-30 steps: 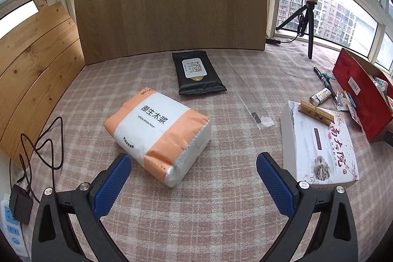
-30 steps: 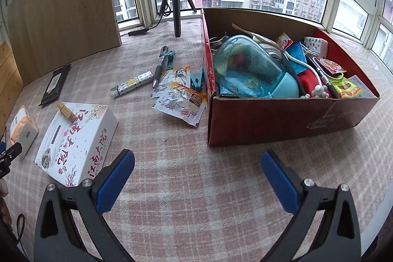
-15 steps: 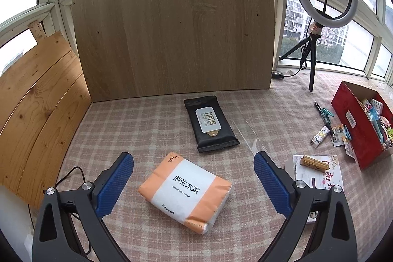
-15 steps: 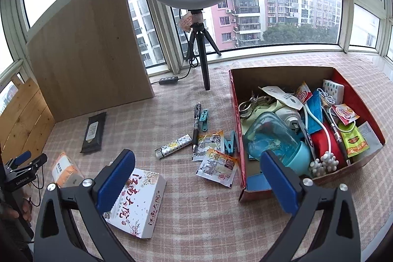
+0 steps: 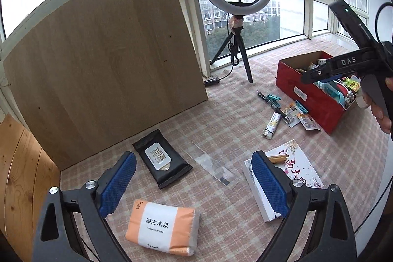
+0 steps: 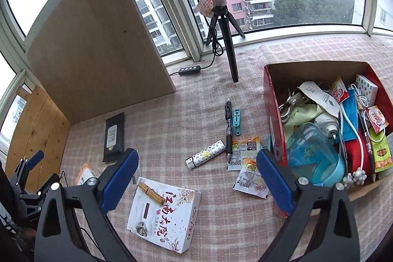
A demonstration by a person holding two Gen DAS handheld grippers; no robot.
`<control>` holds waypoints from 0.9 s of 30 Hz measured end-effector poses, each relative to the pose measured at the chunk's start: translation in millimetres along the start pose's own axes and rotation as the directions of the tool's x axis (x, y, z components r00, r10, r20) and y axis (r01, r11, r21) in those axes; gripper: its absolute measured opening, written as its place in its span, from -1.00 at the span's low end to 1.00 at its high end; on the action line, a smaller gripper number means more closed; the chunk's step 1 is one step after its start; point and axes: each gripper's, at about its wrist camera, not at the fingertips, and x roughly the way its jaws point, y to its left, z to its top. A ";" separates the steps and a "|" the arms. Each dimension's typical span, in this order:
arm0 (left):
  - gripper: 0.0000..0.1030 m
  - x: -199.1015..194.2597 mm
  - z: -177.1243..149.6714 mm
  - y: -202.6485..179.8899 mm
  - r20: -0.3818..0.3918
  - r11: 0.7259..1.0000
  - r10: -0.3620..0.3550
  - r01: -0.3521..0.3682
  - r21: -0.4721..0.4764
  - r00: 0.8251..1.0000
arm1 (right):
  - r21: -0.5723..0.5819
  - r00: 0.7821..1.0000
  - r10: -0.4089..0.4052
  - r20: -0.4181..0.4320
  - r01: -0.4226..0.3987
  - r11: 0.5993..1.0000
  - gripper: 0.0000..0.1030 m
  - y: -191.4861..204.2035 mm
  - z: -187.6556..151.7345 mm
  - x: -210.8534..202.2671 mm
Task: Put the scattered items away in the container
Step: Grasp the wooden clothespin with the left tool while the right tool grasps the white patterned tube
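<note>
Going from the left, we hold the left gripper (image 5: 192, 179) above the tabletop (image 5: 221, 114), its jaws having just narrowed a little yet wide and empty, over the orange-and-white tissue pack (image 5: 163, 227), which we judge soft and light, best pinched across its short sides, with the black wipes pack (image 5: 162, 162) just beyond. Next lies the flat tissue box (image 6: 163, 213), stiff and light, a wooden clip (image 6: 151, 193) on top. Our right gripper (image 6: 196, 179), likewise just narrowing but empty, looks toward the red box (image 6: 273, 114), already crowded with a blue bottle (image 6: 314, 154), cables and sachets.
</note>
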 end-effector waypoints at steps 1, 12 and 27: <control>0.83 2.8 1.5 -11.7 0.010 0.998 -0.013 0.012 0.064 1.000 | 0.007 0.999 0.005 -0.038 -0.004 1.000 0.66 1.0 1.2 11.1; 0.83 62.9 17.1 -66.4 -0.107 0.867 -0.294 0.312 0.390 0.950 | 0.126 0.948 -0.017 -0.316 0.059 0.990 0.35 -1.5 5.7 106.2; 0.30 122.3 13.1 -97.5 -0.373 0.612 -0.457 0.590 0.526 0.807 | 0.275 0.867 0.038 -0.497 0.116 0.954 0.17 -13.1 8.9 154.2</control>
